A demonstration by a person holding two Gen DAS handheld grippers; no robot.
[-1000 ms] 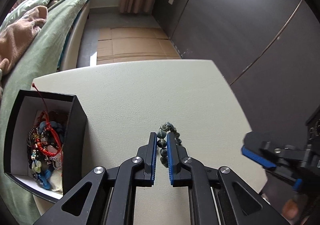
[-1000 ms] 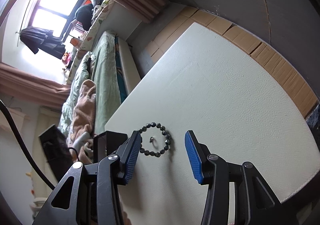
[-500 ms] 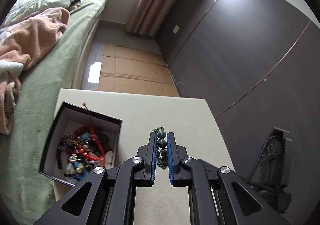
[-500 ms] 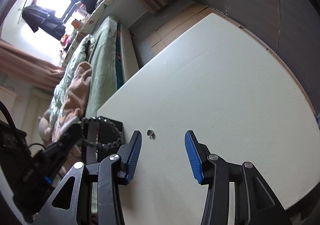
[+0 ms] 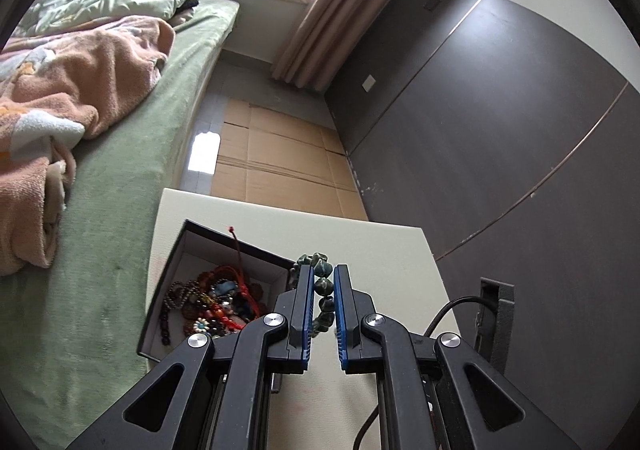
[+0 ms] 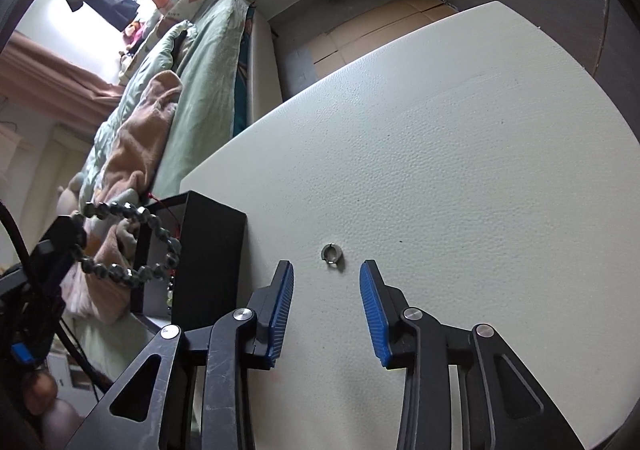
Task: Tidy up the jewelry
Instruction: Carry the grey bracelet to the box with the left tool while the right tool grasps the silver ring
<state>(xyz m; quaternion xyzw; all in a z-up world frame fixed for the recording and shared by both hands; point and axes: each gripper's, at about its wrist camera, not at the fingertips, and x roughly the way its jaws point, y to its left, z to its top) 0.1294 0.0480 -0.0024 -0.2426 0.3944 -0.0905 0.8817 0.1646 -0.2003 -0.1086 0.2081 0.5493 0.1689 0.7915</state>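
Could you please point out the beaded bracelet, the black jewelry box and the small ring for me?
beaded bracelet (image 5: 323, 292): left wrist view, a bead between the pads.
black jewelry box (image 6: 210, 262): right wrist view, its outer side wall.
small ring (image 6: 331, 252): right wrist view, its metal band.

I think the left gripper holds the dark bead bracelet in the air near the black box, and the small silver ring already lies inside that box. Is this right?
Not quite. The left gripper does hold the bead bracelet near the black box, but the small silver ring lies on the white table, ahead of the closing right gripper, as the right wrist view shows.
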